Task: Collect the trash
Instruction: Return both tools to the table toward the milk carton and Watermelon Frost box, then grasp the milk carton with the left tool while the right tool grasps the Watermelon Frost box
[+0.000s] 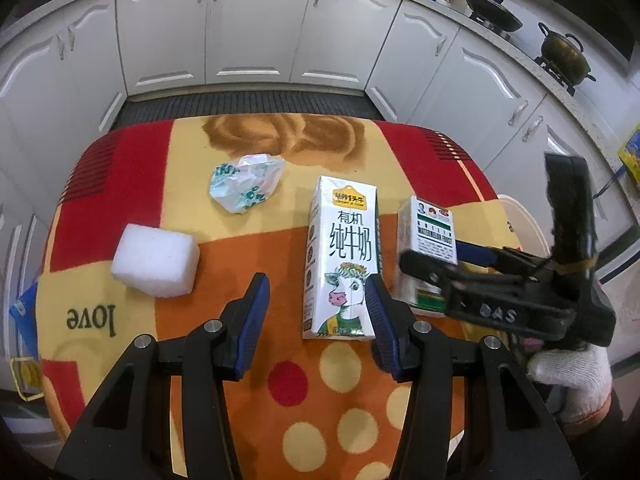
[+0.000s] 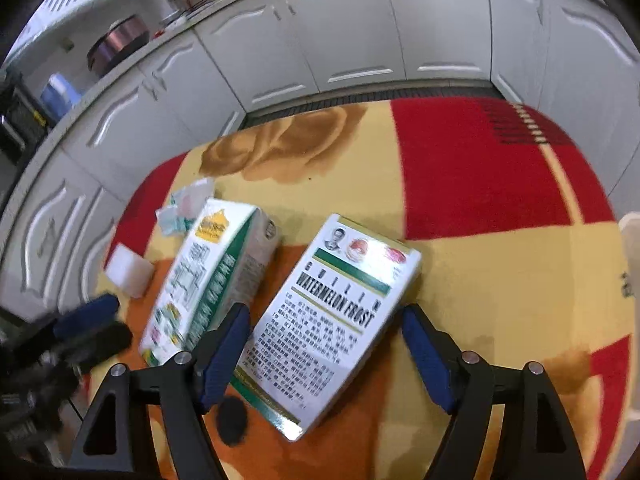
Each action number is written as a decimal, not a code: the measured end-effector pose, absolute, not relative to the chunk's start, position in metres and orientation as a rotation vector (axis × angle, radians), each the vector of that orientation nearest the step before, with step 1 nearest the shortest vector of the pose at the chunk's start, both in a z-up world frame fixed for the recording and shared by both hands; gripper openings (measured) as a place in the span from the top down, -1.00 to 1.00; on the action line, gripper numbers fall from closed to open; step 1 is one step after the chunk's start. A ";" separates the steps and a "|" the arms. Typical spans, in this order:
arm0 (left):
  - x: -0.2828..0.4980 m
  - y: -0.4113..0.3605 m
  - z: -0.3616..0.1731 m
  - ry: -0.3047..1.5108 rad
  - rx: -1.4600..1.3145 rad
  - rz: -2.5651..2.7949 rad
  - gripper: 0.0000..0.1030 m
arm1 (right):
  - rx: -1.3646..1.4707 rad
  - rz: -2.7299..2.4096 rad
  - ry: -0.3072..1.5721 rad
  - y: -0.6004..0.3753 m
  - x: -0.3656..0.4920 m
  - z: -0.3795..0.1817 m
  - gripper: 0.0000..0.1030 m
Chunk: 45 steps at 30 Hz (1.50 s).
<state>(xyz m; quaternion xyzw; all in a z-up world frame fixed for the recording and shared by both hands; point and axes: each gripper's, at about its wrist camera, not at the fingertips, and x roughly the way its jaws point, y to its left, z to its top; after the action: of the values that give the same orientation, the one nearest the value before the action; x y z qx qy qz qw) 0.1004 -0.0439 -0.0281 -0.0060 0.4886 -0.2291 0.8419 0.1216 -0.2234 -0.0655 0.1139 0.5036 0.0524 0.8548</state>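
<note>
A white milk carton (image 1: 344, 256) with a cartoon cow lies on the patterned cloth; it also shows in the right wrist view (image 2: 208, 280). Right of it lies a white Watermelon Frost box (image 2: 332, 320), also in the left wrist view (image 1: 430, 240). A crumpled plastic wrapper (image 1: 246, 182) and a white foam block (image 1: 156, 260) lie to the left. My left gripper (image 1: 318, 296) is open, just left of the carton's near end. My right gripper (image 2: 324, 344) is open with its fingers on either side of the box; it shows from the side in the left wrist view (image 1: 448, 264).
The cloth (image 1: 256, 360) covers a small table. White kitchen cabinets (image 1: 248, 24) curve around behind it. A wok (image 1: 494, 10) and a pot (image 1: 564, 54) sit on a stove at the right. A white container rim (image 2: 632, 280) shows at the table's right edge.
</note>
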 end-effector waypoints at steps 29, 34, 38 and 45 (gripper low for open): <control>0.112 -0.088 -0.051 1.041 -0.065 -0.523 -0.05 | 0.185 0.147 0.909 -0.269 0.071 -0.037 0.03; 0.094 -0.105 -0.038 1.007 -0.038 -0.538 -0.05 | 0.201 0.135 0.886 -0.279 0.056 -0.030 0.03; 0.085 -0.120 -0.030 0.991 -0.014 -0.555 -0.05 | 0.199 0.114 0.863 -0.290 0.041 -0.023 0.03; 0.070 -0.163 -0.022 0.967 0.023 -0.604 -0.05 | 0.230 0.051 0.830 -0.326 0.015 -0.016 0.03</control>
<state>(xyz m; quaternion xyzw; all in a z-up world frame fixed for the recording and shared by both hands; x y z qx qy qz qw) 0.0700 -0.1629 -0.0217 0.0109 0.4577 -0.2860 0.8418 0.0149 -0.3257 -0.0161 0.1113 0.4021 0.0245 0.9085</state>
